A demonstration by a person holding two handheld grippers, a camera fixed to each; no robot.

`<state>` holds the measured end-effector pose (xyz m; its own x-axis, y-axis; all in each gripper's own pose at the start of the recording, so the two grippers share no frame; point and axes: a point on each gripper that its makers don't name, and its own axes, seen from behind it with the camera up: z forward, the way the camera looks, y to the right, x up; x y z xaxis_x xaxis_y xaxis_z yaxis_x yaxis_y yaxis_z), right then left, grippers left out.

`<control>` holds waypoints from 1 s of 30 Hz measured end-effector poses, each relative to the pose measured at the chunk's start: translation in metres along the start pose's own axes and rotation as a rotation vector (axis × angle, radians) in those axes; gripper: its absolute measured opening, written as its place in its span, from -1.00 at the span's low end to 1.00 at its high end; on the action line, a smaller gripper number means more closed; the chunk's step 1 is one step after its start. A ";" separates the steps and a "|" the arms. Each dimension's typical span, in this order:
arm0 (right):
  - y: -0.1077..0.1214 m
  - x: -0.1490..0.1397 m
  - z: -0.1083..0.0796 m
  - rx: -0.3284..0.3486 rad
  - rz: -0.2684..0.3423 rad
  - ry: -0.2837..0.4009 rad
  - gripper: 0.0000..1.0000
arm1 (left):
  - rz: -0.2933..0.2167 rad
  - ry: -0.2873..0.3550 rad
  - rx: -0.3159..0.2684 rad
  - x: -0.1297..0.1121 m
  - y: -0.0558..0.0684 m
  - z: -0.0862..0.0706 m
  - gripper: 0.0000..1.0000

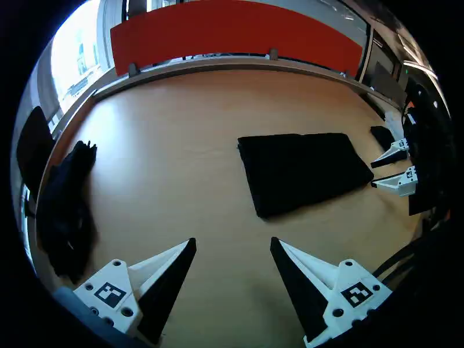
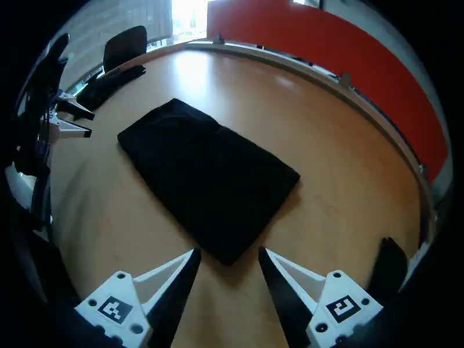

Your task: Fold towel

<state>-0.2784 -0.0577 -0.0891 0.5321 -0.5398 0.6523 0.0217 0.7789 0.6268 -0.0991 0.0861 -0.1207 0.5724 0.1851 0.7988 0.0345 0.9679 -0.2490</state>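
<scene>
Plainly, the black towel (image 1: pixel 301 171) lies folded flat on the wooden table (image 1: pixel 174 145) (a dark rectangle), just ahead of the right gripper (image 2: pixel 229 250). That gripper and the left gripper (image 1: pixel 232 240) both gape apart, empty.

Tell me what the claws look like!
The left claw and right claw match. Each has two white plastic fingers shaped like pointy wedges, with black pads on the inner sides. Each finger's base carries a black-and-white square marker and small round holes.
</scene>
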 end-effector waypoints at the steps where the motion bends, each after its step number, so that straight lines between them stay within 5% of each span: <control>1: 0.000 -0.002 0.000 0.003 -0.002 -0.006 0.37 | -0.001 0.000 0.000 0.000 0.000 0.000 0.90; 22: -0.003 -0.010 0.000 0.044 -0.003 -0.033 -0.86 | 0.001 -0.004 0.004 -0.003 -0.002 -0.002 0.90; 30: -0.003 -0.003 -0.003 0.035 -0.004 -0.012 -0.91 | 0.001 -0.005 0.005 -0.003 -0.003 -0.001 0.90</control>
<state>-0.2781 -0.0574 -0.0941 0.5215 -0.5468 0.6550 -0.0059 0.7654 0.6436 -0.0998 0.0825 -0.1233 0.5683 0.1867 0.8014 0.0303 0.9685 -0.2471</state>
